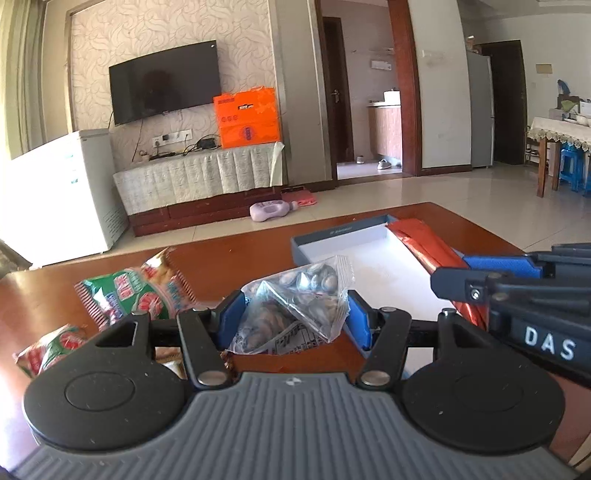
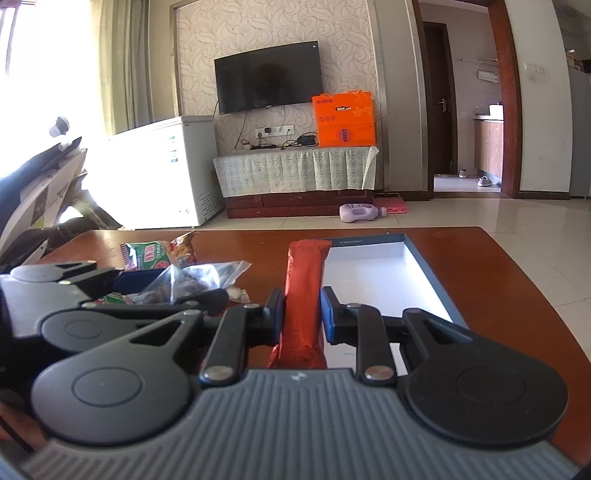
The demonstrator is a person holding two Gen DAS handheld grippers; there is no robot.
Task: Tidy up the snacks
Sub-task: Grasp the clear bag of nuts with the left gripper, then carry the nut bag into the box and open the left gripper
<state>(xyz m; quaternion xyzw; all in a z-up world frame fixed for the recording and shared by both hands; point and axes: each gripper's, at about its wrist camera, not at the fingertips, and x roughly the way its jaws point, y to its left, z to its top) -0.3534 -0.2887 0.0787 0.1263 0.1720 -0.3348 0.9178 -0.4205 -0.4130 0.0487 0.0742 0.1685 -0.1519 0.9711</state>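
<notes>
Clear crinkly plastic in our left gripper [image 1: 295, 319]: we've got the see-through snack bag [image 1: 295, 306] pinched between the blue pads, lifted off the brown table [image 1: 258, 254] near the blue-rimmed tray [image 1: 332, 236]. Right gripper [image 2: 302, 317] is clamped on the red snack pack [image 2: 304, 288] at the tray's left edge. Both look light, soft & slippery, w/ loose pieces inside, so grip mid-body, not the corner; green packs [image 1: 136, 295] wait on the table.

We face a patterned wall [image 2: 280, 26] with a dark television [image 2: 267, 75], white freezer [image 2: 166, 166], and sunlit tiled floor [image 2: 480, 214].
</notes>
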